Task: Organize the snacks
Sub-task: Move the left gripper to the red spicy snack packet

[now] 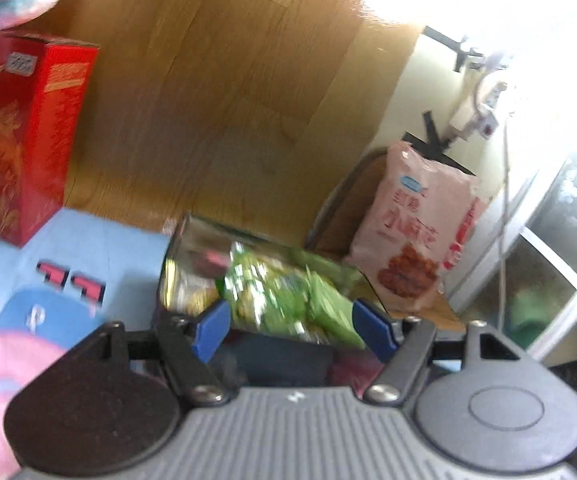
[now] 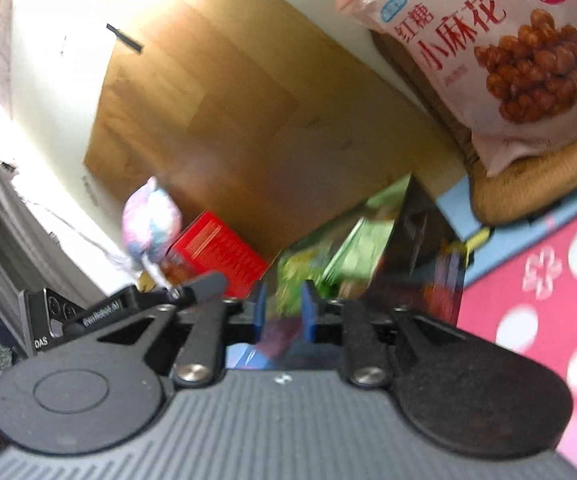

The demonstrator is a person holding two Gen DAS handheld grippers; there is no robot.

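Left hand-held gripper (image 1: 292,326): blue pads spread wide, nothing pressed between them; a green snack packet (image 1: 288,292) lies just beyond, in a shiny open box (image 1: 180,256) on the blue mat. Right hand-held gripper (image 2: 282,310): jaws parted narrowly, gripping nothing; view blurred. Pink snack bag (image 1: 416,232) stands upright on a brown cushion (image 2: 528,188) beside the box. Red carton (image 1: 20,136) well apart on the wooden floor (image 1: 208,80)

Green packs (image 1: 288,300) fill tin (image 1: 176,248); floor (image 1: 208,80) beyond clear.
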